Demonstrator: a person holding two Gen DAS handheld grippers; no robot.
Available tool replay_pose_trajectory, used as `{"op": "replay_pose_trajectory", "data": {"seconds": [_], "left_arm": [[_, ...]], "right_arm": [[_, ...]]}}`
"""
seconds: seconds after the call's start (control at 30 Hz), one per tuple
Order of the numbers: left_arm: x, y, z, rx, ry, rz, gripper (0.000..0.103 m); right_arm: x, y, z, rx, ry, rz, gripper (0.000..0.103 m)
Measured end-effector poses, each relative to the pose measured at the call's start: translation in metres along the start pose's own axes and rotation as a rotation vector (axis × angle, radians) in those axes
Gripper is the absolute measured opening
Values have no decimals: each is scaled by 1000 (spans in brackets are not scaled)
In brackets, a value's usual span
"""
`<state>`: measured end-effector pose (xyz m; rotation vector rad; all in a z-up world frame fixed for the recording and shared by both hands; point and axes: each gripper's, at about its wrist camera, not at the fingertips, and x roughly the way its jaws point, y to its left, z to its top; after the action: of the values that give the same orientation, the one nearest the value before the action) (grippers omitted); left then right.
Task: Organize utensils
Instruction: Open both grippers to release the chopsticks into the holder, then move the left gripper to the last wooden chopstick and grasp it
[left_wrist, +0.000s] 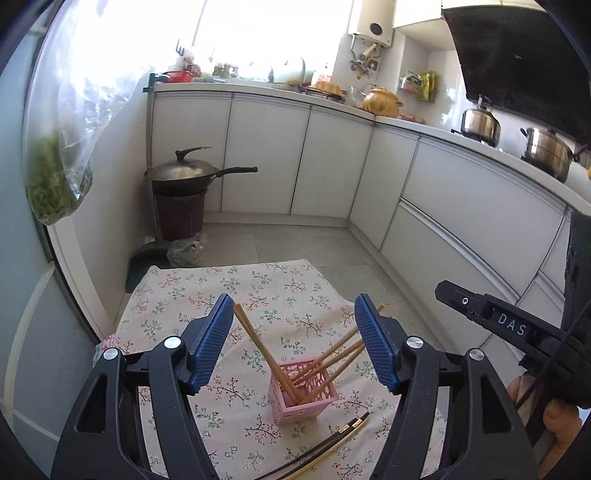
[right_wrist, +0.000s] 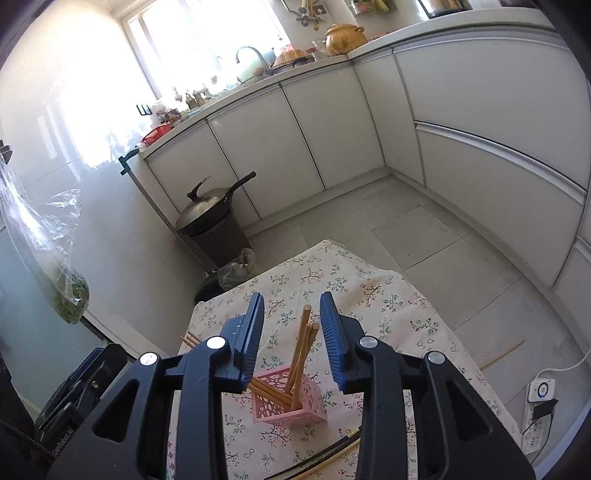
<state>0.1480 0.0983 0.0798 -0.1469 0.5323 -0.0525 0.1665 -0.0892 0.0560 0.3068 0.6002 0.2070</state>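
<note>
A pink perforated holder (left_wrist: 303, 398) (right_wrist: 291, 400) stands on the floral tablecloth (left_wrist: 184, 295) with several wooden chopsticks (left_wrist: 258, 343) (right_wrist: 303, 343) leaning out of it. My left gripper (left_wrist: 293, 310) hovers open above it; two sticks lean close to its left pad, the others toward its right pad. My right gripper (right_wrist: 291, 306) is open too, the tops of three sticks standing between its pads without being pressed. A black pair and a pale chopstick (left_wrist: 332, 439) (right_wrist: 332, 446) lie loose on the cloth in front of the holder.
The right tool's black housing (left_wrist: 509, 325) and a hand (left_wrist: 554, 417) are at the right edge. A lidded wok (right_wrist: 207, 214) sits on a bin past the table. One stick (right_wrist: 502, 354) lies on the floor near a power strip (right_wrist: 535, 424). White cabinets (left_wrist: 332, 166) ring the room.
</note>
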Motion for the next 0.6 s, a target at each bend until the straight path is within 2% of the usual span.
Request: {"op": "replay_pose_trajectory", "data": {"seconds": [0.07,0.23,0.3,0.37,0.5,0.6], "left_arm": [[1,-5,-5,23,0,14,72],[2,-12,-13,60,12,31,76],[2,-13,-17,66,15,40,79],[2,-15,-21,75,21,46,81],[4,-21,-29,102,38,58,89],[5,-26,-36,125,51,64,93]], "right_arm": [[-4,1,-5,-21,-4,-8,37],[-10,-3,-22,-61,-4,-41,39],[-12,-9,-28,-58,3,-51,44],[-16,-16,-34,-47,-1,-55,58],[-21,-30,-46,-32,-4,-84,70],[-22,-41,-53,-13,15,-95,85]]}}
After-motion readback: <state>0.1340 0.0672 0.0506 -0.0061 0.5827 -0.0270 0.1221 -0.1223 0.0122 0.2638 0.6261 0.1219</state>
